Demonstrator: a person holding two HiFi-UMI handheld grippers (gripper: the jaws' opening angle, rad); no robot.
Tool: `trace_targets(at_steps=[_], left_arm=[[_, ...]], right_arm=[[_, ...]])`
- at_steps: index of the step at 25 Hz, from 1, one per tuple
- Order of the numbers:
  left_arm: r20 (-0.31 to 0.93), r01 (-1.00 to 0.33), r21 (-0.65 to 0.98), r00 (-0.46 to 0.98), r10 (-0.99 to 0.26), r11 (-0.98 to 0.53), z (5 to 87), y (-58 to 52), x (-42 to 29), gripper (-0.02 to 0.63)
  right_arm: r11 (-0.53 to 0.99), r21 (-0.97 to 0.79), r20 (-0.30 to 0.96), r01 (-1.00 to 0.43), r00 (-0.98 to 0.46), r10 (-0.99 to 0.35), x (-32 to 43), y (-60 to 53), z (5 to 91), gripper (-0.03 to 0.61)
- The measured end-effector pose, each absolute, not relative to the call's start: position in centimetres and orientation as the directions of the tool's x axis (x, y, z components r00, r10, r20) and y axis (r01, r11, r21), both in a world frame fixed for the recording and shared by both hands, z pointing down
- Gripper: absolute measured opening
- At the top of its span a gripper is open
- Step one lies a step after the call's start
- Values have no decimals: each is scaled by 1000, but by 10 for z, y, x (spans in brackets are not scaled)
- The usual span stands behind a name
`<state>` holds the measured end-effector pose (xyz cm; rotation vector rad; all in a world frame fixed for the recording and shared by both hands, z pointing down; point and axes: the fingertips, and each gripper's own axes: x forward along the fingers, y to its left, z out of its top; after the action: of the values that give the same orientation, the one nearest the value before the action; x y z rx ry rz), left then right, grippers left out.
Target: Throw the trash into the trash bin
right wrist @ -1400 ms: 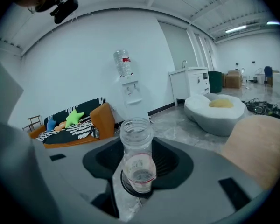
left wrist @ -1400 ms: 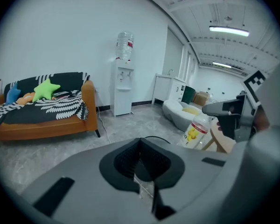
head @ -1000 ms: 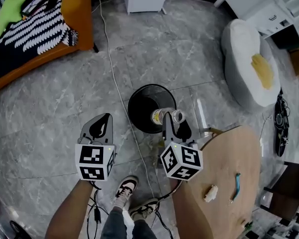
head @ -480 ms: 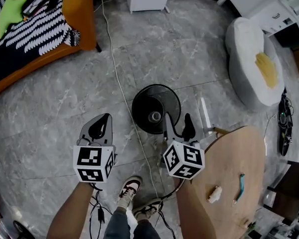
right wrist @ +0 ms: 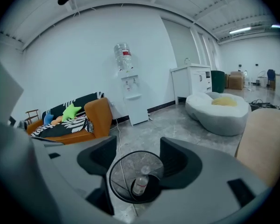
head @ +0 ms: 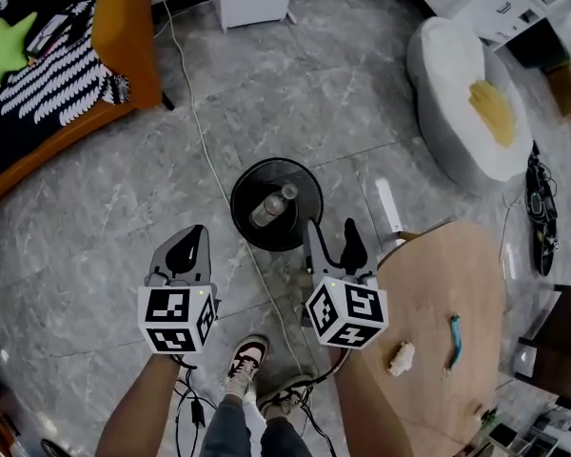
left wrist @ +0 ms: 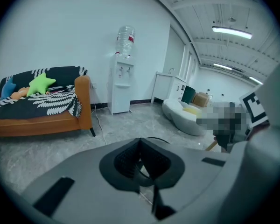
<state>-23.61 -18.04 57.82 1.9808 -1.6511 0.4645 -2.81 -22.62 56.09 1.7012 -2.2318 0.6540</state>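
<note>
Trash here is a clear plastic bottle [head: 266, 208], and it lies tilted inside the round black mesh trash bin [head: 234, 198] on the grey marble floor, cap end toward the far rim. In the right gripper view the bottle [right wrist: 141, 185] rests on the bin's bottom, framed between the two jaws but well below them.

The right hand-held gripper [head: 331, 238] hangs just beside the near edge of the bin, pointing down at a slant. Its jaws stand apart, having just opened and then come in a touch; nothing is between them, only the bin [right wrist: 113, 181] seen past them.

The left hand-held gripper [head: 192, 246] is to the left of the bin, apart from it. In the left gripper view its dark pads [left wrist: 130, 160] meet with nothing caught in them, so it is closed and empty.

A round wooden table [head: 438, 293] sits just right of the right hand-held gripper. On it lie a pale crumpled scrap [head: 400, 357] and a thin blue strip [head: 454, 341], apart from each other.

A white cable [head: 205, 150] runs across the floor past the bin's left side. Farther off are an orange sofa [head: 124, 36] with a green star cushion [head: 5, 55] and a white beanbag [head: 466, 103] — all well clear of the bin. The person's shoes [head: 240, 362] show below the grippers.
</note>
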Motion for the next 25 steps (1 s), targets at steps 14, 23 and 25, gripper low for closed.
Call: trace_targets(at_steps=[14,23,25], left_arm=[[549,-948,215,317,-773,-236,523,-166,-134,-8],[542,-902,251,432,-721,-352,501,-144,-39,-8],[540,-890,273,455,-708,-365,498,-139,-13,-8]], right_arm=[[34,-194,474,-980,-124,-872,96,-170,501,264],[-154,-188,473,-970,48,-880,209,-105,475,252],[-195,-183,477,-964,87,-875,237,-88,473,250]])
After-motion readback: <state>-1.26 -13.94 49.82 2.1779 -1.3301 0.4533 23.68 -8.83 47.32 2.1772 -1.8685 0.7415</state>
